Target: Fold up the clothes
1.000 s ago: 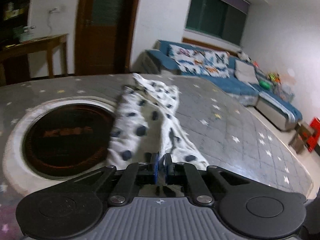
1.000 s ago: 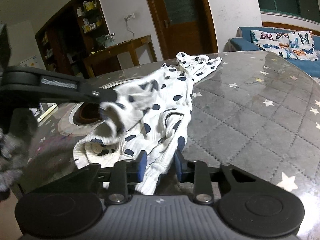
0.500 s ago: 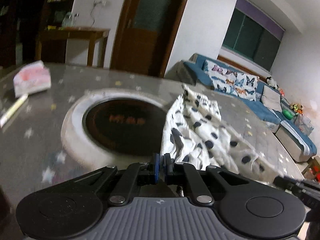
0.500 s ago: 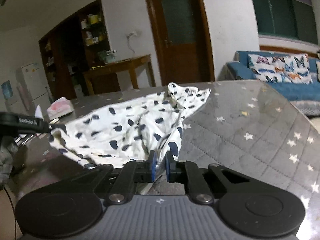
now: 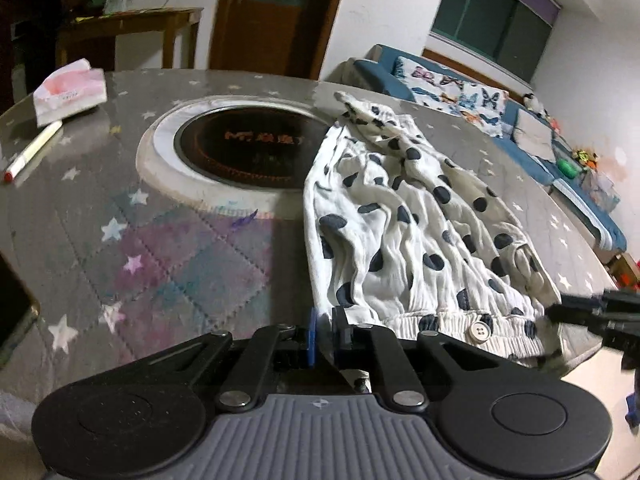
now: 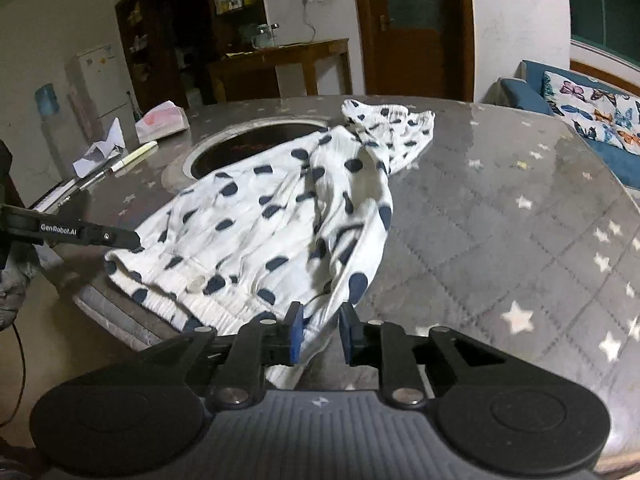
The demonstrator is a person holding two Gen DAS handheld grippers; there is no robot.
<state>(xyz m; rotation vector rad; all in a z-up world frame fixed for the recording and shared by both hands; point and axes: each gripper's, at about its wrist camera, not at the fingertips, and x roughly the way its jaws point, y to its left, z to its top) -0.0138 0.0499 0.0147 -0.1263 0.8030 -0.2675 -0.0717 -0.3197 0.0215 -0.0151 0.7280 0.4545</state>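
A white garment with dark blue spots (image 5: 404, 216) lies spread on the grey star-patterned table (image 5: 168, 256), its elastic waistband with a button (image 5: 478, 330) toward me. It also shows in the right wrist view (image 6: 280, 216). My left gripper (image 5: 325, 334) is nearly shut at the waistband's left corner; the cloth edge sits between the fingers. My right gripper (image 6: 320, 334) is partly open, with the waistband's right corner lying loose between its fingers. The left gripper's finger (image 6: 96, 236) shows at the garment's far corner in the right wrist view.
A round inset cooktop (image 5: 244, 148) sits in the table beside the garment. A tissue pack (image 5: 68, 92) and a pen (image 5: 32, 150) lie at the far left. The table edge is close below both grippers. A blue sofa (image 5: 532, 136) stands behind.
The garment has been pulled out flat toward the table's near edge. My right gripper, shut on the cloth half a second ago, has opened. My left gripper has moved left and down to the waistband corner.
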